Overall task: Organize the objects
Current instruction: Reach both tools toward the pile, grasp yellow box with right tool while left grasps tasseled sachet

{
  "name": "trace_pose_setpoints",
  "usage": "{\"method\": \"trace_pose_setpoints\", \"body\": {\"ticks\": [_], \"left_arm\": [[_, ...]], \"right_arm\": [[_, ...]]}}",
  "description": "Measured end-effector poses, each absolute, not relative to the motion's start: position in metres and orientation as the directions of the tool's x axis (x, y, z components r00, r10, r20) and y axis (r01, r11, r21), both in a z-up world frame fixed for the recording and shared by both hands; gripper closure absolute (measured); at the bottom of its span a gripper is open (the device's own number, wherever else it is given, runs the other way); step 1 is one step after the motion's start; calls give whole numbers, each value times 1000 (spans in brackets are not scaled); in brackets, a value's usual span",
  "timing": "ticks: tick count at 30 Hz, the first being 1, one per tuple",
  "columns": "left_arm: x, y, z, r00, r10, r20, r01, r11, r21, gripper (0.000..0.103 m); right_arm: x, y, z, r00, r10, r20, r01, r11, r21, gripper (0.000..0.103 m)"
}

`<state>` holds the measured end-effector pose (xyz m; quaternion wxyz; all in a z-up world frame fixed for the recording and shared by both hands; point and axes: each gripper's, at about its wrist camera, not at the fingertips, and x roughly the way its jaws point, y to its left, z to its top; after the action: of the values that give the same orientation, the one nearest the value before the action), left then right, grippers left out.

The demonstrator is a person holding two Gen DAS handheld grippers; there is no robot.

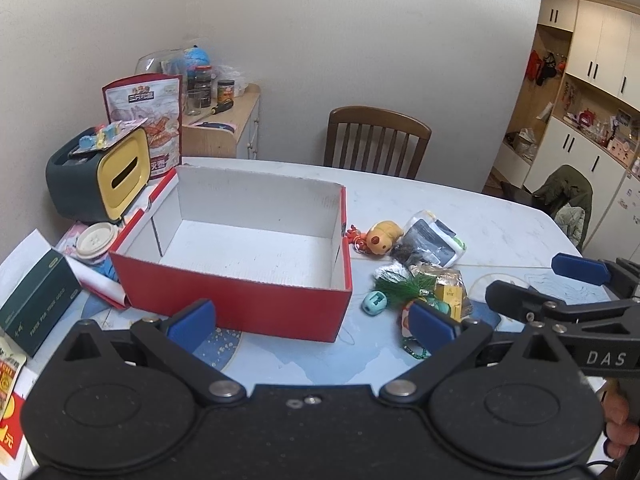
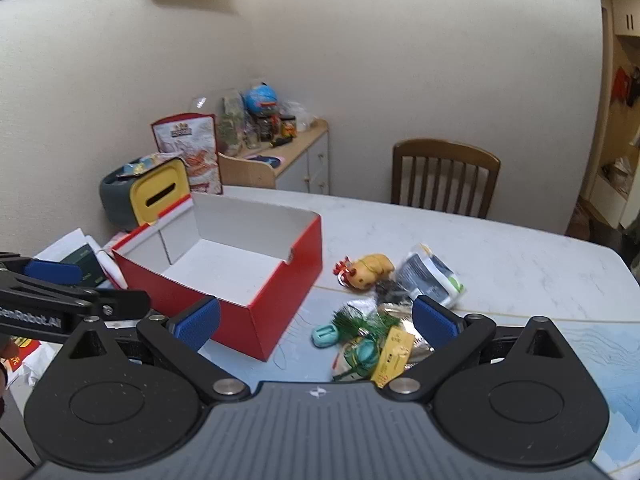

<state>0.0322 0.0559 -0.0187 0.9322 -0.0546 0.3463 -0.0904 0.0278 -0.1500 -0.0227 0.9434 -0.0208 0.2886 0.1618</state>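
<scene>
Your left gripper point(image 1: 312, 326) and right gripper point(image 2: 316, 322) both hang spread wide, nothing between the fingers, above the table point(image 1: 460, 208). The red box point(image 1: 240, 300) sits in front of the left gripper, white inside bare. The pile sits just right of it: yellow toy point(image 2: 370, 270), teal piece point(image 2: 326, 336), green tuft point(image 2: 356, 322), yellow packet point(image 2: 394, 356).

Table point(image 1: 460, 208) with red box point(image 1: 240, 300), toys point(image 1: 384, 237)
</scene>
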Motion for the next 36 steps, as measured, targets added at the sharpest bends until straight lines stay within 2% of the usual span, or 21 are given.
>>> {"method": "trace_pose_setpoints", "body": {"ticks": [11, 18, 26, 36], "left_arm": [[53, 55, -38, 693, -289, -660, 227, 957, -181, 1], [69, 25, -50, 657, -344, -671, 281, 938, -205, 1], [90, -24, -58, 606, -399, -688, 315, 915, -252, 1], [101, -85, -91, 623, -369, -690, 374, 915, -151, 3]], "right_arm": [[42, -176, -47, 751, 171, -638, -225, 974, -3, 1], [67, -205, -64, 732, 159, -663, -220, 976, -8, 3], [103, -226, -100, 671, 213, -710, -318, 948, -16, 11], [169, -239, -114, 578, 304, -757, -330, 936, 123, 19]]}}
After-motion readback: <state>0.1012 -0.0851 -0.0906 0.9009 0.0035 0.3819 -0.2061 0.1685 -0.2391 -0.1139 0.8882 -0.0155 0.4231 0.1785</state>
